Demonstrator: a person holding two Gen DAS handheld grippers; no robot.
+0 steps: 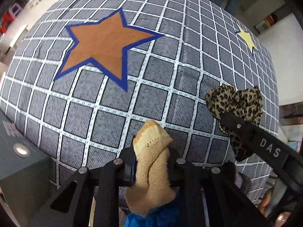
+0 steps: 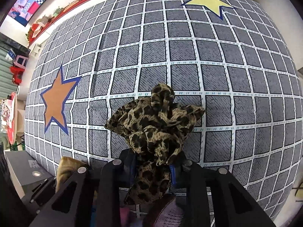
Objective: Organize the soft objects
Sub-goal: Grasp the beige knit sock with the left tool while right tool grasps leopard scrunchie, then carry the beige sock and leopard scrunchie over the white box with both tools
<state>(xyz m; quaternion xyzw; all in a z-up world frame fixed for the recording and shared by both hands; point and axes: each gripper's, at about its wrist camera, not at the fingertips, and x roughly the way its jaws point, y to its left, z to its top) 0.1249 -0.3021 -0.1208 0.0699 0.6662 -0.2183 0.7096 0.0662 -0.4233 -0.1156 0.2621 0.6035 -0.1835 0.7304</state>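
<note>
My left gripper [image 1: 151,162] is shut on a beige sock [image 1: 151,170], which sticks up between the fingers and hangs down below them. My right gripper [image 2: 154,162] is shut on a leopard-print cloth [image 2: 155,124], bunched above the fingers. The right gripper and its cloth also show in the left wrist view [image 1: 236,104], to the right of the left gripper. Both are held above a bed with a grey checked cover [image 2: 189,66]. A blue soft item [image 1: 151,219] and a purple knit item [image 2: 170,213] lie below the grippers.
The cover has an orange star [image 1: 102,45] and a yellow star [image 2: 208,0] printed on it. A grey box [image 1: 20,162] stands at the bed's near left edge. Shelves with red items and plants are beyond the bed on the left [image 2: 37,26].
</note>
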